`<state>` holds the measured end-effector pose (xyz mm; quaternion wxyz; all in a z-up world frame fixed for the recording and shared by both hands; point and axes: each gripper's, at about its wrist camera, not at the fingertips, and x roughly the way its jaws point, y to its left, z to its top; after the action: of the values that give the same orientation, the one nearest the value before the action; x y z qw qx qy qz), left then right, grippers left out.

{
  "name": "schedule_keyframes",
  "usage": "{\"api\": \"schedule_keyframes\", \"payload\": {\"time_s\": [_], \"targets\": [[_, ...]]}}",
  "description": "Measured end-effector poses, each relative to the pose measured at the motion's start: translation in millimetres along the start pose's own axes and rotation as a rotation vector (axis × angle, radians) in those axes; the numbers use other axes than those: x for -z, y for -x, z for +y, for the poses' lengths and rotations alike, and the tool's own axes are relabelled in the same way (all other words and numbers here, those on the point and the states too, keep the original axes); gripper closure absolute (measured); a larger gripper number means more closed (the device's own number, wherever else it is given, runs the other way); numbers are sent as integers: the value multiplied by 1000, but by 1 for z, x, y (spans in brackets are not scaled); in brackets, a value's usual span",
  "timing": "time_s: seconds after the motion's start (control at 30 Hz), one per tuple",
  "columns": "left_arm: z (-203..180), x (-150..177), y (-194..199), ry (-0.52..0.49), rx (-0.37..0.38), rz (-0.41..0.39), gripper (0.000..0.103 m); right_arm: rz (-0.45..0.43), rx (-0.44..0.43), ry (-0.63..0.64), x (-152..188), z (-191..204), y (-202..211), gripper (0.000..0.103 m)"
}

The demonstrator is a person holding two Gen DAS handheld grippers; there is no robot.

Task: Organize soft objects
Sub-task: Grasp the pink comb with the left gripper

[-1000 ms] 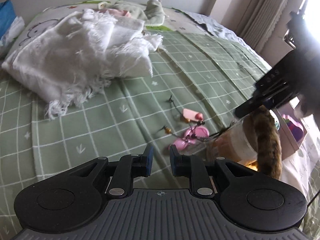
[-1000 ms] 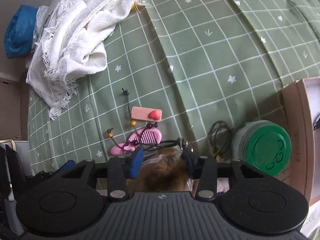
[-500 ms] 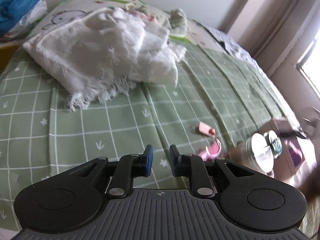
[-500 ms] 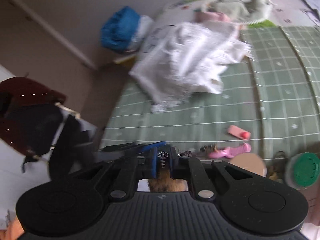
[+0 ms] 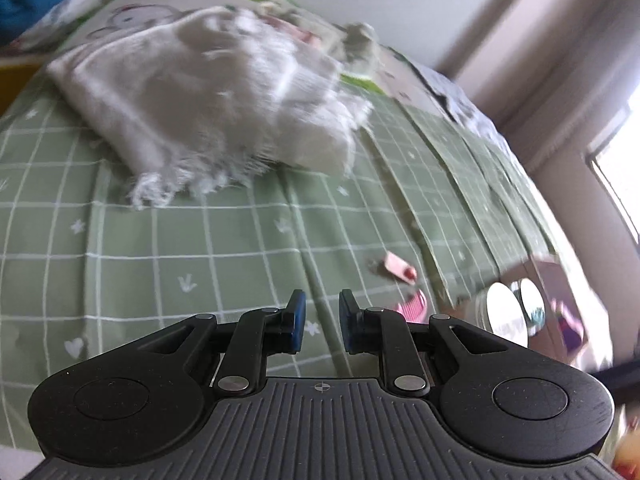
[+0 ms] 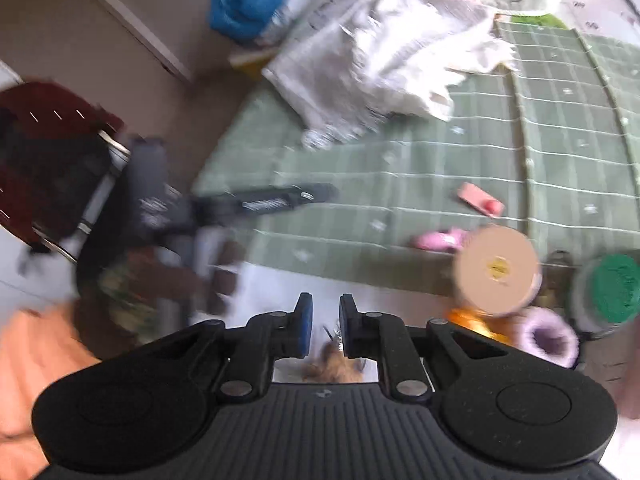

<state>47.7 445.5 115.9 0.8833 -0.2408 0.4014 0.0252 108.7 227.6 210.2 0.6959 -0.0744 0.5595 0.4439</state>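
White fringed blanket [image 5: 224, 96] lay crumpled on the green checked bedspread [image 5: 240, 248]; brown furry item [image 6: 334, 366] sat between the right gripper's pads.

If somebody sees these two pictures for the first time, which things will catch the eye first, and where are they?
First comes the white fringed blanket, lying crumpled at the far end of the green checked bedspread. Next come the small pink things, among them a pink comb, near the bedspread's near edge, beside a round tan lid. Last, a brown furry thing is clamped in the right tool.
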Motion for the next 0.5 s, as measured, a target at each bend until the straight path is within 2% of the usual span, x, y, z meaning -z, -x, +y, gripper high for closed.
{"api": "schedule_keyframes", "payload": {"time_s": [0.1, 0.17, 0.27, 0.43, 0.5], "targets": [[-16, 4, -9, -91, 16, 35, 83, -34, 53, 24, 3, -6, 9, 77], [-27, 7, -15, -129, 60, 71, 83, -69, 73, 20, 2, -12, 18, 69], [-52, 15, -17, -214, 126, 113, 83, -115, 147, 67, 3, -15, 26, 68], [-114, 47, -18, -503, 208, 172, 83, -164, 280, 153, 16, -32, 36, 64], [-124, 57, -26, -513, 216, 203, 82, -165, 292, 134, 20, -46, 37, 63]]}}
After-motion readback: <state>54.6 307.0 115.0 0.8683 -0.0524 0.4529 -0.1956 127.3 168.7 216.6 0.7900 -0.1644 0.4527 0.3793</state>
